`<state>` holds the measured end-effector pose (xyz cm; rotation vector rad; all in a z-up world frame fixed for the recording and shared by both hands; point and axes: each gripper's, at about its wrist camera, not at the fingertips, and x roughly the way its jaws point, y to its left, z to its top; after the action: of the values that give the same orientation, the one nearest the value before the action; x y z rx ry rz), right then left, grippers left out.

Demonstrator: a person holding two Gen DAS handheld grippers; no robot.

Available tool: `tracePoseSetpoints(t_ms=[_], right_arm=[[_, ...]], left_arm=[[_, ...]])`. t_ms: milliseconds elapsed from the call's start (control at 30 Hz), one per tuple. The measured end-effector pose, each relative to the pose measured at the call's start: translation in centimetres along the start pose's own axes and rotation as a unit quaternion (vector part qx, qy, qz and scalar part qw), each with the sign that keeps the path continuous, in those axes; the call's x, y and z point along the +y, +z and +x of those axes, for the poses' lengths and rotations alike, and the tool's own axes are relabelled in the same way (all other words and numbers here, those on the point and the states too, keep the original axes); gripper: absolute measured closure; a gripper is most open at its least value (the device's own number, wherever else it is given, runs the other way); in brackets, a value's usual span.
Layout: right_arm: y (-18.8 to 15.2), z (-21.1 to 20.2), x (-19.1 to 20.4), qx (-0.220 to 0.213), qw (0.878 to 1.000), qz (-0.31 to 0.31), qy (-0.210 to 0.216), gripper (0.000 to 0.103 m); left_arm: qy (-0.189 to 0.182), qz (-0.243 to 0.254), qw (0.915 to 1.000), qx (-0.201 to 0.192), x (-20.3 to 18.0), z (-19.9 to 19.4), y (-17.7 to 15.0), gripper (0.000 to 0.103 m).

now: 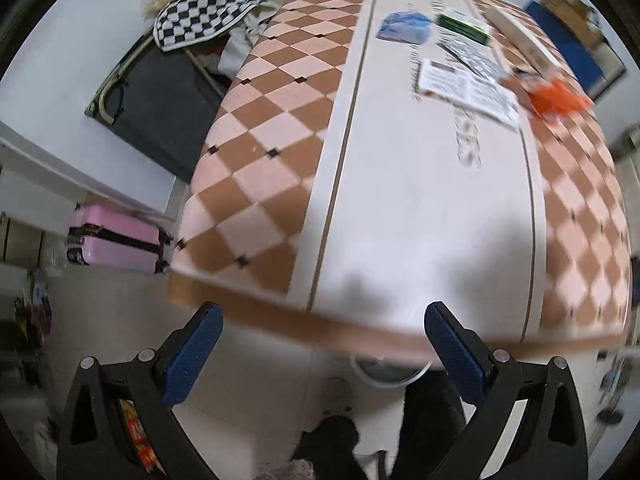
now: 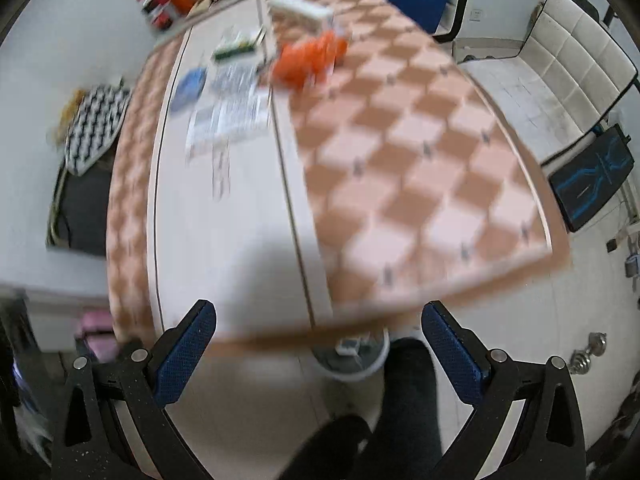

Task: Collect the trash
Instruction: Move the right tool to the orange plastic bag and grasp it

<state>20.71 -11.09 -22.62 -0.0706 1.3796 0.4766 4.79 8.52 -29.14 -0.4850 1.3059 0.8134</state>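
We hover at the near edge of the long table topped with pink-and-brown checked tile and a white centre strip (image 1: 420, 184), both grippers out front and holding nothing. The left gripper (image 1: 320, 320) has its blue-padded jaws spread wide; the right gripper (image 2: 319, 320) is just as wide.

The trash lies well away, clustered toward the far end — a crumpled blue wrapper (image 1: 404, 27) on the white strip, a green-and-white carton (image 1: 464, 28) beside it, a printed paper sheet (image 1: 468, 90) nearer us, and a crinkly orange plastic bag (image 1: 558, 98) at the sheet's right, over the checked tiles.

The risk, as we judge it: both views are smeared with motion, so a hurried reach could overshoot and shove the light paper or the bag off the right edge. The flat sheet may also slip under the pads rather than lift.

Below the near edge a round white bin (image 2: 352, 356) sits on the pale floor. A pink suitcase (image 1: 116, 242) stands off the left side, a white padded chair (image 2: 560, 64) off the right.
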Motion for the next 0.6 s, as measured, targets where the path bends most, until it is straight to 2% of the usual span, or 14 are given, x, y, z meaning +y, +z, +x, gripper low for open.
tracePoseSetpoints(t_ms=[100,200,367,433,500,533,600], right_arm=[[7.1,2.3,0.0,0.001,1.0,0.021,0.008,0.0],[14.1,6.3,-0.3,0.008,0.999,0.04,0.02,0.0],[23.0,14.6,-1.5,0.05,0.99,0.104,0.076,0.002],[25.4,17.4,-1.6,0.072,0.985,0.122,0.101,0.012],[26.8,19.5,-1.5,0.089,0.981,0.128,0.12,0.04],[27.4,20.3,-1.4,0.093,0.979,0.129,0.131,0.042],[28.3,20.6,-1.2,0.08,0.98,0.124,0.136,0.052]], left_arm=[[-0.001,-0.037,0.999,0.025,-1.6,1.5,3.4,0.0],[0.002,-0.077,0.9953,0.058,-3.5,3.6,7.0,0.0],[-0.009,-0.147,0.9826,0.114,-6.7,7.0,12.0,0.0],[-0.015,-0.173,0.9767,0.126,-7.3,7.8,13.7,0.0],[-0.033,-0.211,0.9672,0.138,-7.4,8.4,15.3,0.0],[-0.042,-0.229,0.962,0.142,-7.5,8.6,16.1,0.0],[-0.061,-0.264,0.9507,0.151,-7.5,9.2,17.7,0.0]])
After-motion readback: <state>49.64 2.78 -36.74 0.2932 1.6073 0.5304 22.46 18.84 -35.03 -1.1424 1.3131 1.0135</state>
